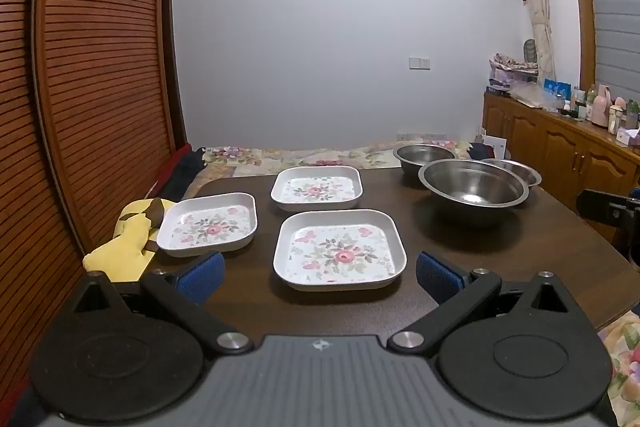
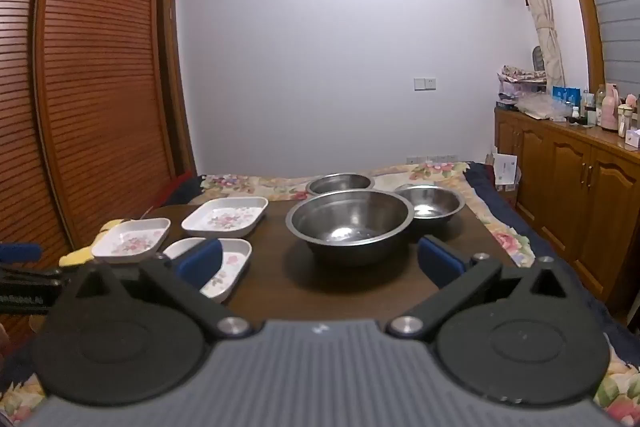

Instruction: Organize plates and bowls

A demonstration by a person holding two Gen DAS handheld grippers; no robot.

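Partial white lettering on the left hand-held gripper (image 2: 24,263), glimpsed at the right camera's edge, is too cut off to read; both tools hover tilted slightly downward over a dark counter (image 1: 500,251), jaws spread wide and empty; the left faces three floral square plates (image 1: 340,253), the right hand-held gripper (image 2: 320,259) faces three steel bowls (image 2: 350,223) grouped alongside.

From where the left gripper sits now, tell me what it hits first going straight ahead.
Probably the nearest floral plate: it lies centred just ahead of the open left gripper, which tilts down toward the table. Depth is uncertain.
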